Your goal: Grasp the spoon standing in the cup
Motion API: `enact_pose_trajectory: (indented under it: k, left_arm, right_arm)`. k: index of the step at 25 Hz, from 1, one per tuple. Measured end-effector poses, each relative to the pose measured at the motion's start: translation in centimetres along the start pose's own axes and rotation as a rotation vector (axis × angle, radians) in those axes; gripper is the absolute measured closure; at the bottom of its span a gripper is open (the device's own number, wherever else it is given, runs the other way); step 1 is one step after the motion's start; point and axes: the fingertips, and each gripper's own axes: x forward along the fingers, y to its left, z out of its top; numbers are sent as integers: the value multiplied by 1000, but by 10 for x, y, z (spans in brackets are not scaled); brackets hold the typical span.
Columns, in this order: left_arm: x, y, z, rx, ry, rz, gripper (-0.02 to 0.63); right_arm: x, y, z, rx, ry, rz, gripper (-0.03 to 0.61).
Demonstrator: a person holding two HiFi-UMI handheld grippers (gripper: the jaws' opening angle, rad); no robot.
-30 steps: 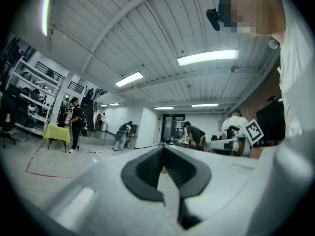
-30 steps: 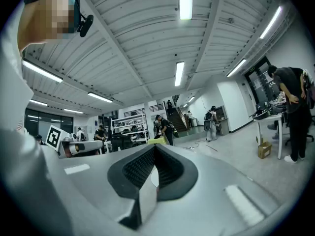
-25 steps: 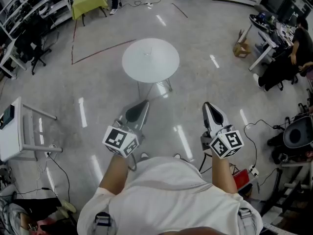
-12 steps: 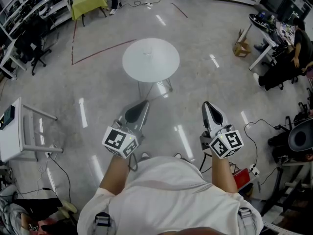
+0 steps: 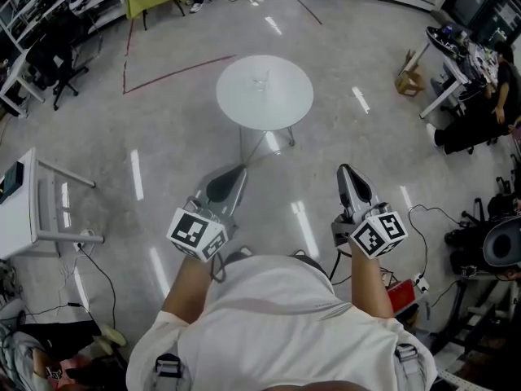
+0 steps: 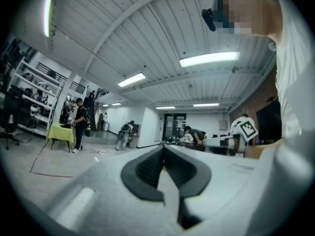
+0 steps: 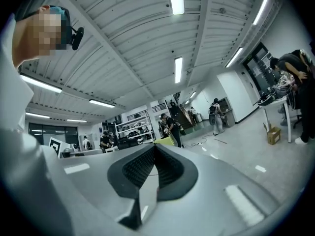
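A round white table (image 5: 264,96) stands on the floor well ahead of me. A small clear object (image 5: 262,78) stands near its middle; it is too small to tell a cup or a spoon. My left gripper (image 5: 238,170) and right gripper (image 5: 345,169) are held close to my body, far short of the table. Both are shut with nothing between the jaws. In the left gripper view my left gripper (image 6: 163,145) points up and across the room toward the ceiling. My right gripper (image 7: 155,145) does the same in the right gripper view. Neither gripper view shows the table.
A white cabinet (image 5: 24,210) stands at the left, with cables on the floor beside it. A red box (image 5: 400,296) and more cables lie at my right. Desks with a seated person (image 5: 480,129) and a cardboard box (image 5: 409,80) are at the far right.
The head view has shifted, so the table now sits a little further right. Both grippers stay shut in much the same place before my body.
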Motion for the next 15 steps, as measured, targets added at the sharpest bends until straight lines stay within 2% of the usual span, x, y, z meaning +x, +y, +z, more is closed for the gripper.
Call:
enact_pose_trajectory:
  k: [7, 15]
  left_arm:
    - [-30, 62, -15, -19, 21, -6, 612]
    - [-13, 116, -17, -49, 7, -2, 612]
  right_arm:
    - [59, 40, -25, -31, 34, -10, 575]
    - [118, 28, -35, -32, 80, 0, 575]
